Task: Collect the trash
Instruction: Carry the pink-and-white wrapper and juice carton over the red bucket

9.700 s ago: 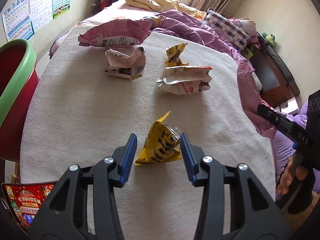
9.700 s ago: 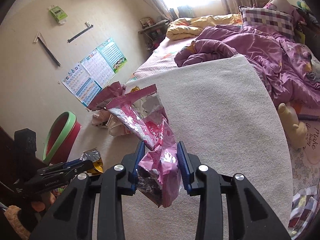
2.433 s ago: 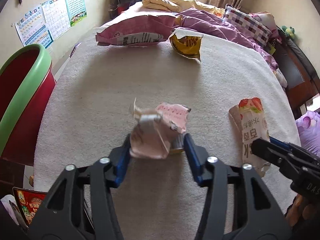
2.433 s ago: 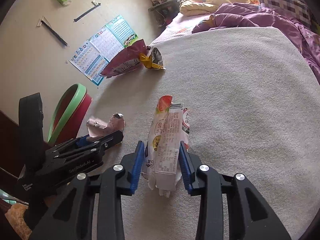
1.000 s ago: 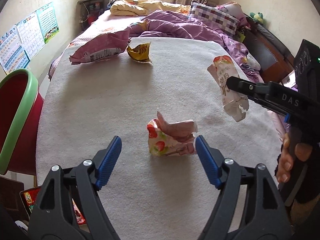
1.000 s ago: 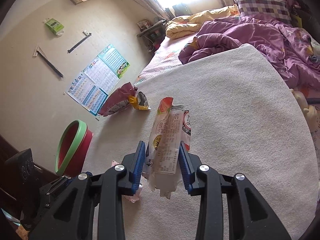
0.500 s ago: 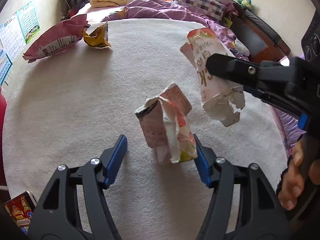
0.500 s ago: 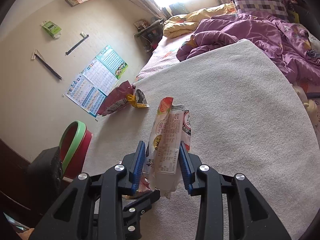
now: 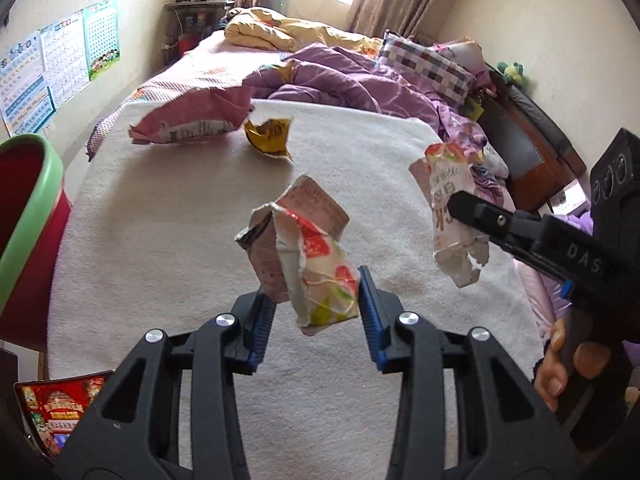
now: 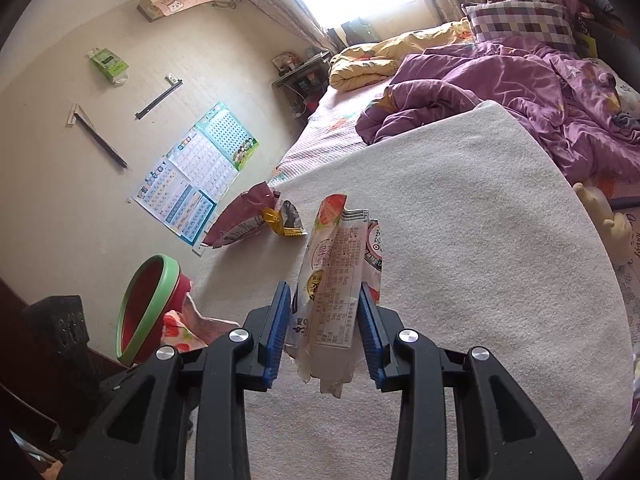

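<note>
My left gripper [image 9: 316, 300] is closing its jaws, and the blue pads press on a crumpled strawberry-print wrapper [image 9: 304, 248] held up off the white blanket [image 9: 160, 220]. My right gripper [image 10: 324, 308] is shut on a long white snack wrapper [image 10: 340, 272], also held above the blanket; this long wrapper [image 9: 452, 208] shows at the right of the left wrist view. A red bin with a green rim [image 9: 28, 200] stands beside the bed on the left. A pink bag [image 9: 192, 120] and a yellow wrapper [image 9: 268, 134] lie at the blanket's far end.
A purple duvet [image 9: 340, 88] and a checked pillow [image 9: 424, 68] lie beyond the blanket. Dark wooden furniture [image 9: 532, 148] runs along the right. A red printed box [image 9: 56, 408] sits low at the left. Posters [image 10: 196, 188] hang on the wall.
The left jaws have come in from wide open onto the crumpled wrapper and lifted it off the blanket. The right gripper has kept its long wrapper held in place.
</note>
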`<move>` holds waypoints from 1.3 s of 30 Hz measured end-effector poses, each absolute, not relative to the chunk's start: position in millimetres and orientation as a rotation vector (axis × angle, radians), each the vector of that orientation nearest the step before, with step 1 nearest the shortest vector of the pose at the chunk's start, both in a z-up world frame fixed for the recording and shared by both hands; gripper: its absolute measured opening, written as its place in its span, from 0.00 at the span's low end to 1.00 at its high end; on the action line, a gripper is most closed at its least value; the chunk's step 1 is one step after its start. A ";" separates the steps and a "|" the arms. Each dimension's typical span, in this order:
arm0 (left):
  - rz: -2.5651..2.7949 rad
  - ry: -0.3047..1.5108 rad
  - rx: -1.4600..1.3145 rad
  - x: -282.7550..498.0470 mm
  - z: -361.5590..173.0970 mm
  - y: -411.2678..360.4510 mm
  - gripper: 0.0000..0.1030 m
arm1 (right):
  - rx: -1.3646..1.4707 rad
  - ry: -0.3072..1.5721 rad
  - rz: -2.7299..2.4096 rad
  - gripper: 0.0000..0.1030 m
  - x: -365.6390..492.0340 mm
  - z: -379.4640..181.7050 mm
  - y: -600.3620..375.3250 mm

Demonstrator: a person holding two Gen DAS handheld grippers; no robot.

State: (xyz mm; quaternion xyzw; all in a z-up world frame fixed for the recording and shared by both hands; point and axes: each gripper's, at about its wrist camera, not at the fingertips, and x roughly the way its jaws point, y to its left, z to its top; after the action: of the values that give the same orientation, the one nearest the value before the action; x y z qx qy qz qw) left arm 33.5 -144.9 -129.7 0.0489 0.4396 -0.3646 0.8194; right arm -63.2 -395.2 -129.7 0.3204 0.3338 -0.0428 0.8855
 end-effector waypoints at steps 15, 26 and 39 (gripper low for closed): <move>-0.536 0.771 0.064 63.8 -70.9 -49.5 0.37 | 0.535 0.683 0.085 0.33 -8.0 -96.0 -315.0; -0.471 0.777 0.027 94.3 -77.7 14.4 0.37 | 0.514 0.723 0.114 0.33 28.7 -103.0 -259.3; -0.519 0.773 0.054 130.5 -84.9 50.7 0.37 | 0.525 0.696 0.044 0.33 35.3 -101.1 -227.5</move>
State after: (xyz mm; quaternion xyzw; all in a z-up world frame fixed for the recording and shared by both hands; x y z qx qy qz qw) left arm 130.5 50.7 -84.9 0.0262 0.3726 -0.2500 0.8933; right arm 35.3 -227.5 -101.1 0.2541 0.3372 0.0212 0.9063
